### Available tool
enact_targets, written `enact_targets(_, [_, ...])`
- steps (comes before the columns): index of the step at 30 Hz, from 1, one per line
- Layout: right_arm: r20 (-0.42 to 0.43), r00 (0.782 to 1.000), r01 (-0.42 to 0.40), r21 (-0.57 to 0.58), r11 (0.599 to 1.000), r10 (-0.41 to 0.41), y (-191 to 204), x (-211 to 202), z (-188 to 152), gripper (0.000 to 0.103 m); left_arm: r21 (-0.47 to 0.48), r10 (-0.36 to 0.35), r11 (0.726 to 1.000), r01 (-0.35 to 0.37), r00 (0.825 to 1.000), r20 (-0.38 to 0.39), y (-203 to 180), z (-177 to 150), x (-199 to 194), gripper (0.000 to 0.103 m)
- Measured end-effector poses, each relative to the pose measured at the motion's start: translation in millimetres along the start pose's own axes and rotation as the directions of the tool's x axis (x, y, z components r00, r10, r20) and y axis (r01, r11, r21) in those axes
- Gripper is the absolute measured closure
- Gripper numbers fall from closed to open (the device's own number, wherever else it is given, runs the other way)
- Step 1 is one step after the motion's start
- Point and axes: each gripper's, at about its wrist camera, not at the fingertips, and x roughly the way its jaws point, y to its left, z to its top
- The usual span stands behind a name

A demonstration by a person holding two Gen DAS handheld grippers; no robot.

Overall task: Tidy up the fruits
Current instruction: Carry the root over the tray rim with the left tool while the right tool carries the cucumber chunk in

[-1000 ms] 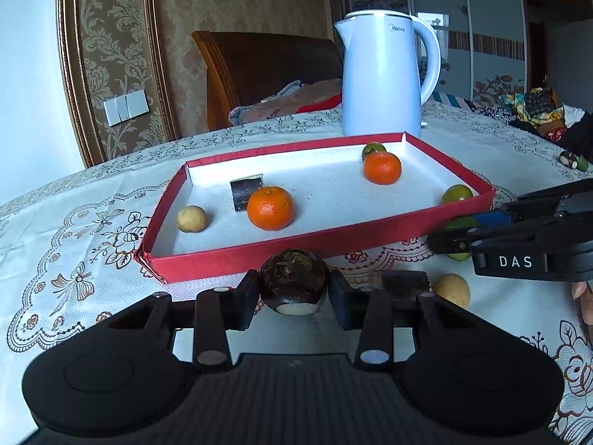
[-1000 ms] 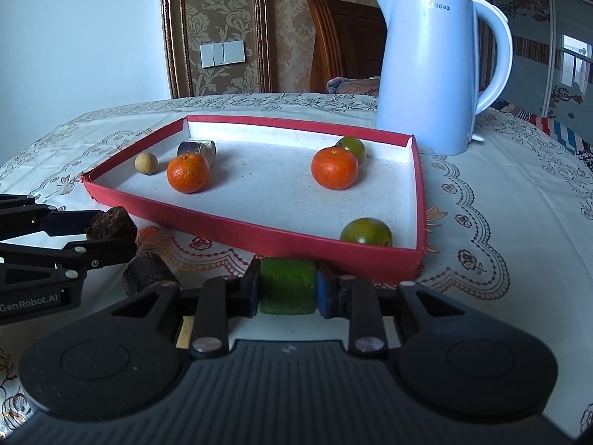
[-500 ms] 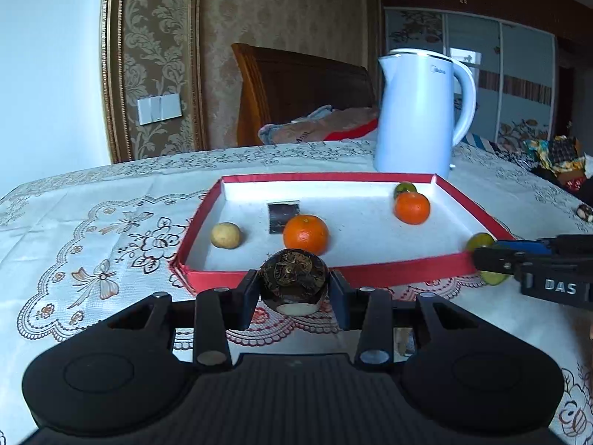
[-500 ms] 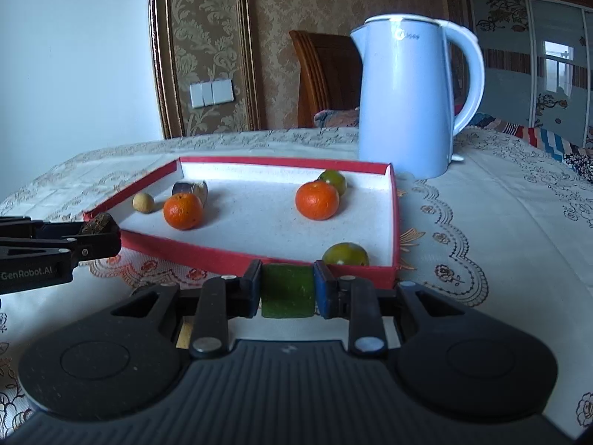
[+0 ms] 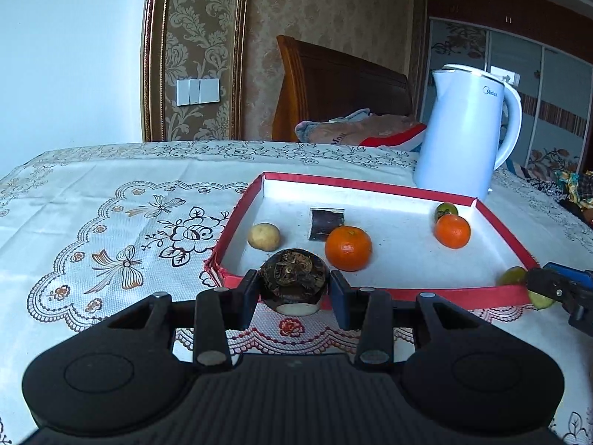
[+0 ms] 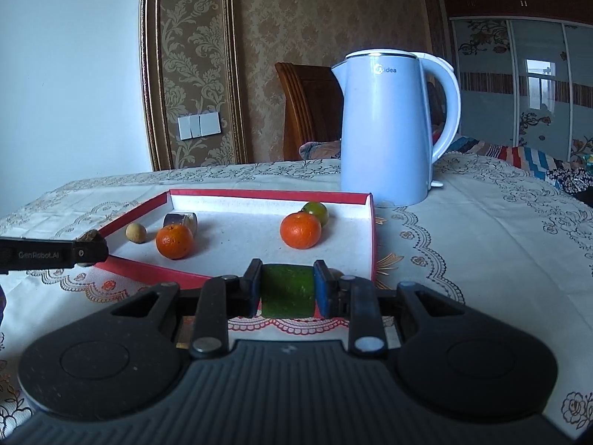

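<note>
Left gripper (image 5: 294, 289) holds a dark brown round fruit (image 5: 294, 281) between its two pads, jaws closed narrow against its sides; the fruit's rough crown faces up and a pale cut base shows at the bottom. Just ahead of this gripper lies the near wall of the red tray (image 5: 426, 292), which rests on the patterned tablecloth (image 5: 111, 230). Inside the tray, ahead and slightly left of the left gripper, sits a small tan fruit (image 5: 263, 236); directly ahead and a little right, a mandarin (image 5: 348, 248) with a dark rectangular piece (image 5: 326, 224) just behind it. Farther right in the tray, a second mandarin (image 5: 452, 230) touches a small green fruit (image 5: 446, 210) behind it. Right gripper (image 6: 287, 291) holds a green fruit (image 6: 287, 291) pressed between its pads, jaws nearly closed; the fruit is flattened at both contact sides. This gripper hangs in front of the tray's near right corner. In the left wrist view the right gripper's tip and its green fruit appear at the far right edge, level with the tray's near wall. In the right wrist view the left gripper enters from the far left, its tip at the tray's near left corner. A white kettle (image 6: 389, 129) stands on the cloth beyond the tray, ahead of the right gripper. A wooden chair (image 5: 333, 89) stands behind the table.
</note>
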Motion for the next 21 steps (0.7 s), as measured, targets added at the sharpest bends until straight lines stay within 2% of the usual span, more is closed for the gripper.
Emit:
enact_targets(7, [-0.005, 1.0, 0.027, -0.023, 0.999, -0.027, 2.0, 15.5, 20.9, 0.076, -0.007, 0.03, 1.0, -0.03, 1.0, 0.001, 3.2, 10.7, 13.3, 0.063])
enact_targets(16, [-0.119, 0.992, 0.04, -0.01, 0.999, -0.041, 1.6, 61.7, 30.2, 0.076, 0.025, 0.069, 0.997, -0.068, 0.997, -0.043, -3.3, 21.9, 43.4, 0.063])
enact_targets(21, [-0.135, 0.99, 0.039, -0.021, 0.999, -0.041, 5.3, 70.0, 30.2, 0.076, 0.041, 0.089, 0.995, -0.086, 0.994, -0.065, -5.5, 20.5, 53.8, 0.063])
